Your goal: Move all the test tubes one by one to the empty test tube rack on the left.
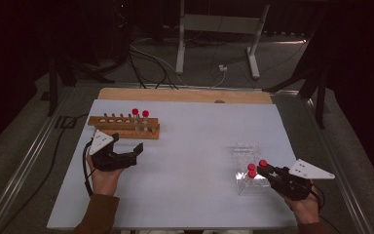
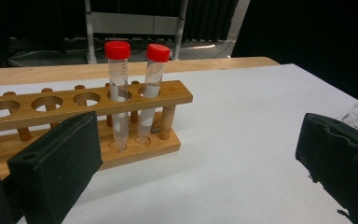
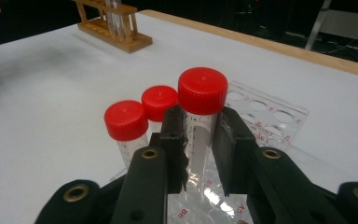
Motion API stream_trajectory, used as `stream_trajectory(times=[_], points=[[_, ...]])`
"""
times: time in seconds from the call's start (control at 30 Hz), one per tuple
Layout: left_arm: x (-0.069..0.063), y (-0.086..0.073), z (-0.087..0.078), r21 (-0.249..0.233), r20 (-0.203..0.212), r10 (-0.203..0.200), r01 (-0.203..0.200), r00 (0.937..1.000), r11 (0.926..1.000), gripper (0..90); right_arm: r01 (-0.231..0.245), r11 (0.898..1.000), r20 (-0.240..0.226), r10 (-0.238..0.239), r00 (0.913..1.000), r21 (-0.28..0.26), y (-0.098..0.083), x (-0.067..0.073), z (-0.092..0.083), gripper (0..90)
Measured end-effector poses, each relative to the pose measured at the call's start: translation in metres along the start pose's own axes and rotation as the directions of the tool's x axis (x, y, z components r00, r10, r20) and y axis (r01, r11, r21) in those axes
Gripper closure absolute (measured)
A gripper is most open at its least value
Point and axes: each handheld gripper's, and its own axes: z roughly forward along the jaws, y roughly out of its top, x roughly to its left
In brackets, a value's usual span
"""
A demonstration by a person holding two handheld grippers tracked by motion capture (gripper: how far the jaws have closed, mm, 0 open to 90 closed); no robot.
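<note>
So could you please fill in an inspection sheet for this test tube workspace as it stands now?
Surface: white table top, wooden edge at the far side.
Job's things: clear rack with three red-capped tubes; wooden rack with two red-capped tubes upright.
Clutter: nothing seen.
Grippers: right gripper shut on the tallest tube below its cap; left gripper open, near the wooden rack, nothing between its jaws.
Cables: black cable trails from the left gripper; more on the floor.
Surroundings: dark room, grey stand legs beyond.
</note>
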Motion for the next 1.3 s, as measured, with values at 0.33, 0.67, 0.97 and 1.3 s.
stream_trajectory(times=[0.33,0.67,0.97,1.3], points=[[0.0,-0.002,0.001,0.009,-0.002,0.0,0.0,1.0,1.0,1.1,0.0,1.0,0.005,0.0,1.0,-0.013,0.012,0.0,-0.008,74.6],[-0.001,-0.002,0.002,0.011,0.002,-0.001,0.001,1.0,0.9999,1.1,0.011,0.999,0.008,-0.01,0.9999,-0.037,0.029,-0.001,-0.018,74.6],[-0.004,-0.002,0.003,0.014,0.008,0.01,-0.01,0.9999,0.9999,1.2,0.015,0.998,0.02,-0.013,0.9997,-0.055,0.043,-0.003,-0.016,74.6],[-0.013,0.001,0.003,0.01,0.02,0.032,-0.032,0.9993,0.9994,1.1,0.016,0.997,0.006,-0.015,0.9999,-0.074,0.059,0.001,-0.002,74.6]])
